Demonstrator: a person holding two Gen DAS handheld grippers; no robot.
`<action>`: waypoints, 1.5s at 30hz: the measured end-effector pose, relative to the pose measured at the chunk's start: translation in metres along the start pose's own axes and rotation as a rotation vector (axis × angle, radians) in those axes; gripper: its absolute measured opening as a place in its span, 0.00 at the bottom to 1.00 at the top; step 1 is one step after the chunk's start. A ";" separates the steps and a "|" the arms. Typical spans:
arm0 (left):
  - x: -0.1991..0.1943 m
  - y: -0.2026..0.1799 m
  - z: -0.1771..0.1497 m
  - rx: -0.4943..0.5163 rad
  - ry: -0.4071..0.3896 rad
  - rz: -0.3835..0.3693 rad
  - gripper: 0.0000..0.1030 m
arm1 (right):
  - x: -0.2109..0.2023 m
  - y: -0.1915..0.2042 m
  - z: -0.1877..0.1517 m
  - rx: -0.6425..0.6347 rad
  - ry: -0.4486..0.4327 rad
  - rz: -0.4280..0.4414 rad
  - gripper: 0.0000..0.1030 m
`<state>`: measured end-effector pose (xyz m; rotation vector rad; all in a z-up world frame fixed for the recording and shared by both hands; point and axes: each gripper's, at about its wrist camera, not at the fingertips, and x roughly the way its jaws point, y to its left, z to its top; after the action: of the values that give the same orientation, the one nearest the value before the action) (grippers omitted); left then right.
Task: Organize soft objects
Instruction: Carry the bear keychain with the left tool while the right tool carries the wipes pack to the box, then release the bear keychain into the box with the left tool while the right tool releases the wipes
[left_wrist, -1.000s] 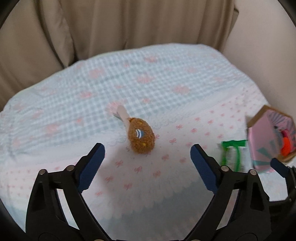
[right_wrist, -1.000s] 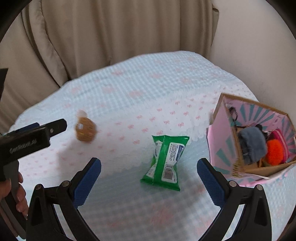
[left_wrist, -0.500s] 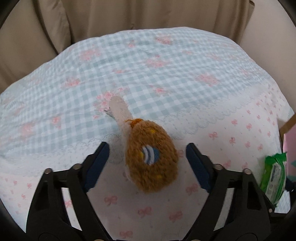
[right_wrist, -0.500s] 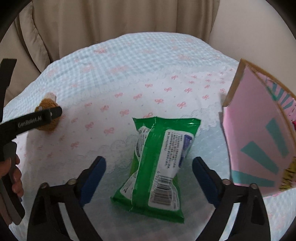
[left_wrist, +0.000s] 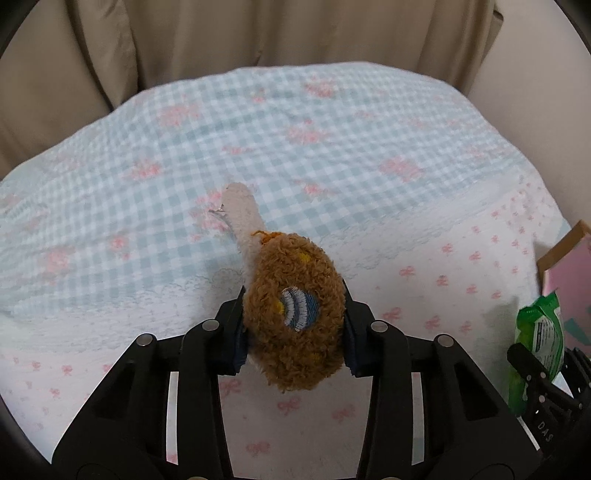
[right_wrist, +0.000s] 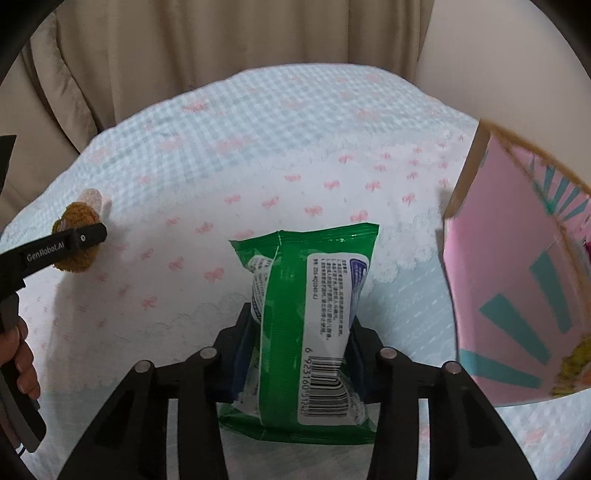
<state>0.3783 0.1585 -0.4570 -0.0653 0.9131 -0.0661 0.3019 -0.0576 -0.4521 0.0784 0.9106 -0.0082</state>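
Grasp step, both hands. Left gripper (left_wrist: 293, 332) jaws are closing onto the brown plush toy (left_wrist: 295, 317), pads pressing its flanks, white handle pointing ahead of the fingers. Right gripper (right_wrist: 299, 354) jaws are closing, squeezing the green wipes pack (right_wrist: 306, 314) between them. Next likely: lifting both toward the pink box (right_wrist: 517, 295), right of the right fingers. Only the right view is showing a hand (right_wrist: 20, 365) on the left tool.
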 end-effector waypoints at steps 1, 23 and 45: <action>-0.008 -0.002 0.002 0.002 -0.003 -0.004 0.35 | -0.006 0.001 0.003 -0.004 -0.008 0.004 0.39; -0.250 -0.128 0.056 0.049 -0.131 -0.143 0.35 | -0.243 -0.082 0.082 0.089 -0.160 0.087 0.39; -0.217 -0.394 0.016 0.121 0.076 -0.224 0.35 | -0.249 -0.328 0.098 0.109 0.007 0.069 0.39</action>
<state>0.2467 -0.2151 -0.2428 -0.0531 0.9733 -0.3335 0.2131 -0.3977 -0.2175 0.2109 0.9137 0.0066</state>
